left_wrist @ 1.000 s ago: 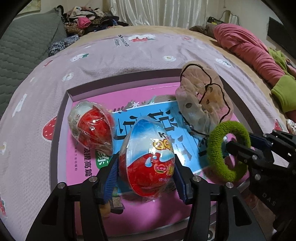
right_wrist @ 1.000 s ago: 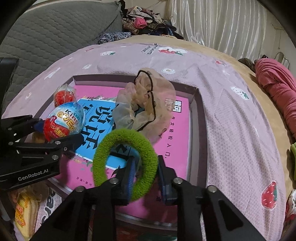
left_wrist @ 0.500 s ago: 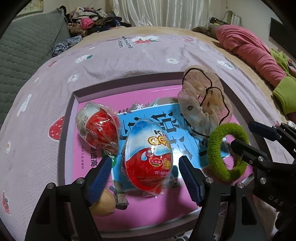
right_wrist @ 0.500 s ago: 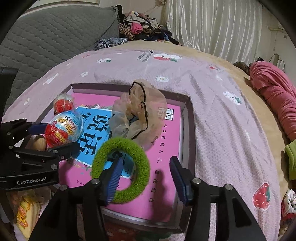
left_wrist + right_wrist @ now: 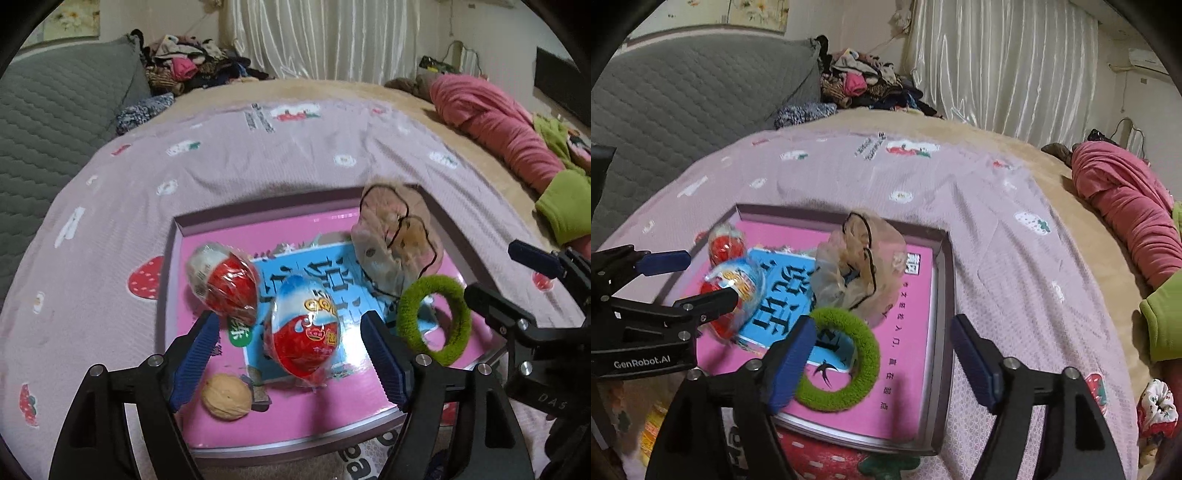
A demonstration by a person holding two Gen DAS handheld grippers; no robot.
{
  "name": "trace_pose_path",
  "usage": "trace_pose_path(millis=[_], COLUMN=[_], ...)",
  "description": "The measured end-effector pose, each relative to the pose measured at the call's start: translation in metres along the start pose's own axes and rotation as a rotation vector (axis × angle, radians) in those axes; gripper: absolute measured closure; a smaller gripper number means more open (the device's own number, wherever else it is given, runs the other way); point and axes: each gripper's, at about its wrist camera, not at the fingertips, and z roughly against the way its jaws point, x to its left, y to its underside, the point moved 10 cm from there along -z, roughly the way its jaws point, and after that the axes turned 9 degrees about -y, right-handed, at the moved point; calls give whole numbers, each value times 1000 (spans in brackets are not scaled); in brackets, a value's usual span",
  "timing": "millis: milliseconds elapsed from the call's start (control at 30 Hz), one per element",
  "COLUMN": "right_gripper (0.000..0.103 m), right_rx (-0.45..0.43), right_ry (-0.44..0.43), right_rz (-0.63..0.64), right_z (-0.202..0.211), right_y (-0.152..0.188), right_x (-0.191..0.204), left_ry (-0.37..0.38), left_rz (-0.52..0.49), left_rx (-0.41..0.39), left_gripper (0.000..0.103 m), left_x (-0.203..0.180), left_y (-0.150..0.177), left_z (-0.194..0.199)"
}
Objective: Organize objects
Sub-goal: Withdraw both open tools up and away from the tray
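Left wrist view: our left gripper [image 5: 288,347] has just been opening, and its jaws now stand spread on either side of the blue-and-red egg [image 5: 306,328] without pressing it. The egg lies in the shallow box [image 5: 167,258] on the bed, beside the red egg [image 5: 223,284], with a walnut [image 5: 226,396] near the front edge and a beige scrunchie [image 5: 395,243] toward the back. To finish this release well, we judge the jaws should lift clear without brushing the wrapper, since the egg could roll.

Right wrist view: our right gripper [image 5: 882,362] has likewise just been opening; its jaws are wide apart. The green hair ring [image 5: 842,363] lies flat in the box [image 5: 943,295], with its left side behind the left pad, so we cannot tell whether they touch. We would back out upward so that pad does not drag the ring along.
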Motion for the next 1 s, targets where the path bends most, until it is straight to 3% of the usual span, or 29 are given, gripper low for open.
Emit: trace_pose_path(millis=[800, 867, 933, 1000], right_gripper=[11, 8, 3, 3], right_rx=[-108, -124, -136, -152], right_ry=[-11, -12, -9, -3], right_rz=[-3, -1, 9, 10], right_z=[36, 43, 52, 61], right_y=[-23, -26, -28, -31], right_x=[10, 14, 18, 20], left_ry=[28, 29, 31, 39], left_rz=[64, 67, 69, 78], left_rx=[-81, -96, -106, -125], left_gripper=[19, 14, 0, 0], left_x=[11, 12, 14, 16], left_y=[-16, -17, -19, -21], left_z=[37, 44, 50, 59])
